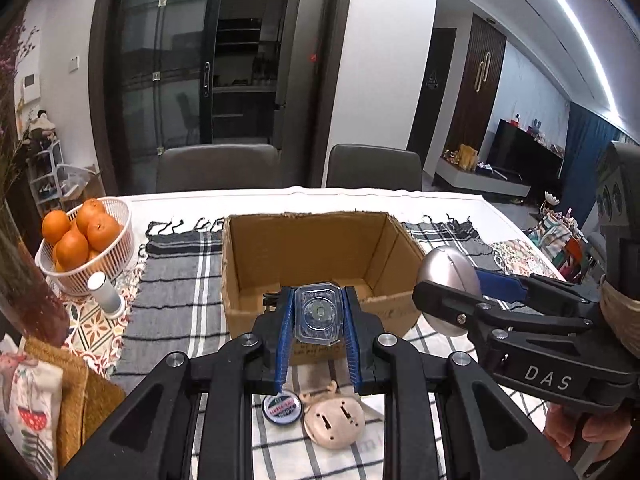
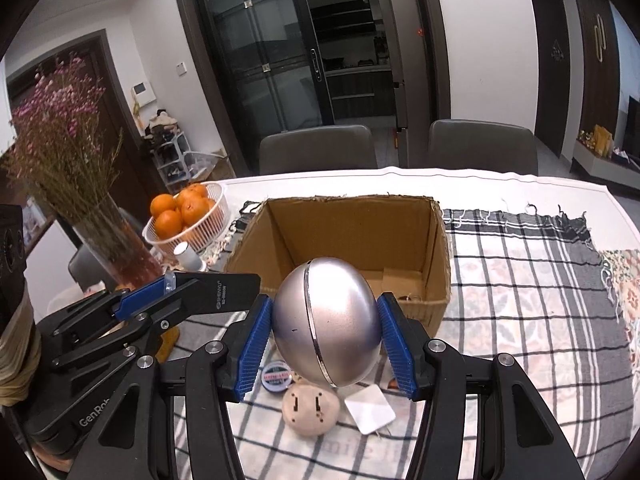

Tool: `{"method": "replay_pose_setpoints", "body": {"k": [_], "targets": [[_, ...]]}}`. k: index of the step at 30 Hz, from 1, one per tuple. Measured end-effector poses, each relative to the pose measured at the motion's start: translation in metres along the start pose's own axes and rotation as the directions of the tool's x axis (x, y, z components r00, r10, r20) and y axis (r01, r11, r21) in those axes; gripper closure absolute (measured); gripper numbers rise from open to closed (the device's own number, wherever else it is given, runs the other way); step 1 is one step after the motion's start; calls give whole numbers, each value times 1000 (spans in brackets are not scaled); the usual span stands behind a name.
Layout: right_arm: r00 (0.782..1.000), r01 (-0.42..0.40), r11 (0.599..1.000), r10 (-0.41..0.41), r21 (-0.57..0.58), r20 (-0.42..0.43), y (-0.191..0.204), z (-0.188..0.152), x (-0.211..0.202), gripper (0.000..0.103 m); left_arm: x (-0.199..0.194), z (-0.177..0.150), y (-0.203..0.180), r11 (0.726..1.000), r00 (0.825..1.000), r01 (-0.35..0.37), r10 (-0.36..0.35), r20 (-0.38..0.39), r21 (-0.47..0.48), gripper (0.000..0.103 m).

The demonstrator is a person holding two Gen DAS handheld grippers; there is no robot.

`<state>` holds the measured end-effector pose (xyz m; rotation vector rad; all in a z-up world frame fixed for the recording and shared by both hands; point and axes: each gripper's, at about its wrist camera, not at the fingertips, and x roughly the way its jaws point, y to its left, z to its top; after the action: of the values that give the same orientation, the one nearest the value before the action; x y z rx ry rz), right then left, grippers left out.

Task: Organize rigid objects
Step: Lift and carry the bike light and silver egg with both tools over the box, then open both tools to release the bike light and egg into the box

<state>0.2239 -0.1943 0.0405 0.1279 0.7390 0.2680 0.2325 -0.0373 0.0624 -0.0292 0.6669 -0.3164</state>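
Silver and egg-shaped, the shell [image 2: 326, 322] you carry sits clamped between the blue pads of your right gripper [image 2: 326, 336], raised above the desk just short of the cardboard box [image 2: 352, 232]. Your left gripper [image 1: 319, 320] is likewise closed on a clear plastic case [image 1: 319, 312], held before the box's near wall. Neither piece is inside yet, and the box floor, as far as it shows, looks nearly bare, so the sorting seems to be in its early part. Below your grippers, on the checked cloth [image 2: 520, 320], a round tin [image 2: 277, 376], a beige plug-like piece [image 2: 310, 408] and a white square [image 2: 370, 403] lie close together, waiting. Off to the left stands a basket of oranges [image 1: 82, 240].
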Motion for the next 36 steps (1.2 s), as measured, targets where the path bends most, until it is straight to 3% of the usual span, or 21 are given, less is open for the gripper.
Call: {"method": "replay_pose_setpoints", "body": {"k": [20, 28, 36], "targets": [[996, 15, 999, -12, 31, -87, -23, 48, 51, 48, 54, 48, 11, 1000, 997, -1, 2, -81, 15, 79], [986, 43, 998, -36, 41, -160, -36, 58, 78, 48, 89, 56, 17, 1000, 984, -6, 10, -176, 28, 79], [966, 46, 997, -29, 58, -258, -49, 58, 106, 48, 119, 53, 21, 999, 960, -14, 27, -279, 47, 79]]}}
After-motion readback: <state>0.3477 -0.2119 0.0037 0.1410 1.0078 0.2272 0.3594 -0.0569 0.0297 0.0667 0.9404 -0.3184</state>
